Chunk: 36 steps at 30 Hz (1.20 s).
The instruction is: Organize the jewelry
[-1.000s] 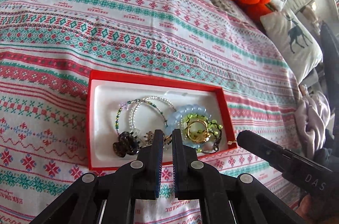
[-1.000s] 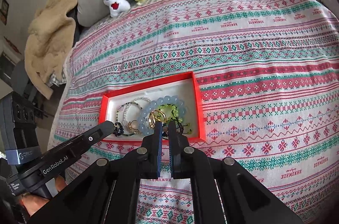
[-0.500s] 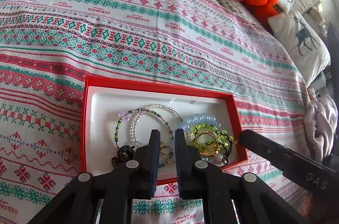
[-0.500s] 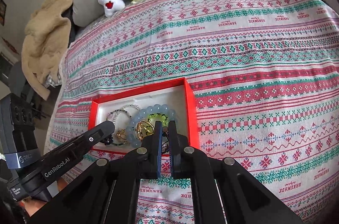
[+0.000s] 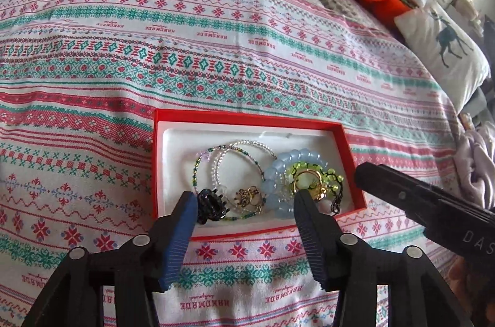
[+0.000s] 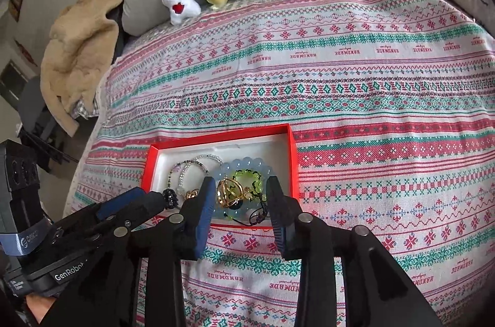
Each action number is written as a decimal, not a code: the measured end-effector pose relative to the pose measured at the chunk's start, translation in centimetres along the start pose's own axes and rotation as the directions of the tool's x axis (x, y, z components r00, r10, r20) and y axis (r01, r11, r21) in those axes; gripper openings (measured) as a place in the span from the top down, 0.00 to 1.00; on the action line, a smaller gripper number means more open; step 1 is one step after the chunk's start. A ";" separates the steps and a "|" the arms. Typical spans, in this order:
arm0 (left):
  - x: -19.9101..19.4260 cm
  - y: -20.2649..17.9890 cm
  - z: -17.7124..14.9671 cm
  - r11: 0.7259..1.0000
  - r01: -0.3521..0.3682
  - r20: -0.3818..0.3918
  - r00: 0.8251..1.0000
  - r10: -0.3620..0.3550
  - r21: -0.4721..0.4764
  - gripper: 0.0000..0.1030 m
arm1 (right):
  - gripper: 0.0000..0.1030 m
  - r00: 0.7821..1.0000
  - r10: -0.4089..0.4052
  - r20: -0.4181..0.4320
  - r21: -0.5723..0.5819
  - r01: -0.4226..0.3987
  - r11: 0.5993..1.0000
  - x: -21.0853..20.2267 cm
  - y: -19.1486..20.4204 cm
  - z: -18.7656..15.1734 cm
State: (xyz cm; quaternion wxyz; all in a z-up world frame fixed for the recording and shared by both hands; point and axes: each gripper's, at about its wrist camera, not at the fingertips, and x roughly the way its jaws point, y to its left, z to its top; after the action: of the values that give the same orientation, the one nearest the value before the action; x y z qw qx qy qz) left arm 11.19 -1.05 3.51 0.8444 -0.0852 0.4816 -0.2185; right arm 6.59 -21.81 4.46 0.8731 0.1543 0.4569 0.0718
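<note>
Lighting: bright, soft daylight; strongest upper right. Shadows: faint. Focus: sharp centrally. Distortion: heavy fisheye bending, dark vignette at corners.

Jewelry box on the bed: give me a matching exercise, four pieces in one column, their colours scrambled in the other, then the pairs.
Things:
1. chunky bead bracelet
2. hair claw
3. box rim
4. hoop ring

Colours:
A. red
B. gold
C. pale blue
D. black

Pairs: 1-C, 2-D, 3-A, 4-B
</note>
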 end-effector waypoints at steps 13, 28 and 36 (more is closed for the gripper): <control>-1.8 -0.6 -5.1 0.973 -0.216 -0.032 0.975 0.219 0.076 0.03 | 0.26 0.994 -0.109 -0.025 -0.047 0.108 0.993 -3.4 0.3 -4.9; -2.8 -1.3 -9.8 0.936 -0.336 -0.045 0.939 0.342 0.105 0.00 | 0.04 0.952 -0.296 -0.074 -0.110 0.288 0.951 -3.2 0.7 -9.1; -2.5 -1.2 -9.3 0.931 -0.347 -0.039 0.935 0.353 0.109 0.00 | 0.04 0.946 -0.312 -0.092 -0.118 0.301 0.946 -2.4 0.8 -9.2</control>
State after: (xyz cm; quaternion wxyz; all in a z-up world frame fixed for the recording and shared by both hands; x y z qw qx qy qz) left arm 1.83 -0.42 1.00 0.8587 0.0510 0.5017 -0.0910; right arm -2.31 -19.87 1.67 0.8540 0.0322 0.5181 -0.0334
